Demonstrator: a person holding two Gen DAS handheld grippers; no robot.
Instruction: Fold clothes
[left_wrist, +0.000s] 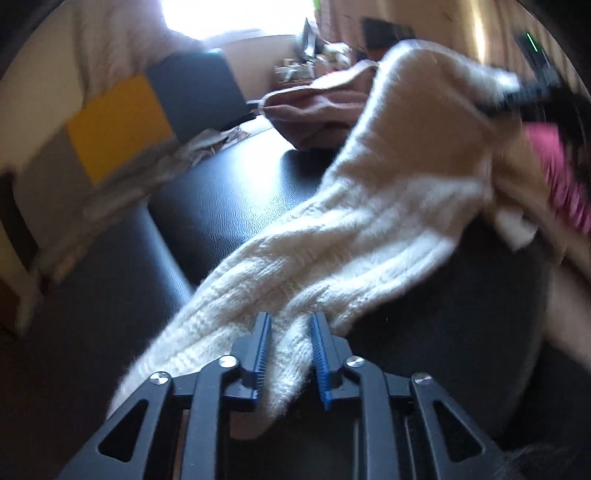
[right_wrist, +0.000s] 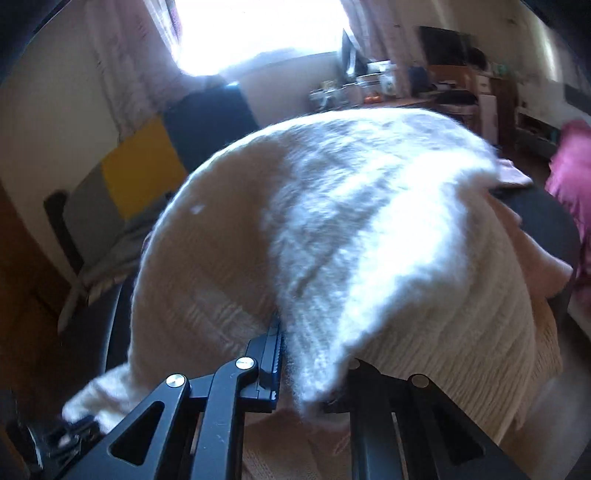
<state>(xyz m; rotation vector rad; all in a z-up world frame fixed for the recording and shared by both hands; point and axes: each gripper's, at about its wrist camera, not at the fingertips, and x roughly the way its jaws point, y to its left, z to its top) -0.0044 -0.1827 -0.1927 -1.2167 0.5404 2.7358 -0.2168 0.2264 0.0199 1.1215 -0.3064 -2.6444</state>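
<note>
No text, label, brand, number or sign can be read in either view. Both are motion-blurred, and the small items on the far shelf are too soft and small to show any lettering.

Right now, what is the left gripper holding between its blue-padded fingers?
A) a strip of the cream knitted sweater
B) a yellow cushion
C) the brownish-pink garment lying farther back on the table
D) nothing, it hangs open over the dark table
A: in the left wrist view the left gripper has a fold of the cream knitted sweater pinched between its blue pads.
</note>
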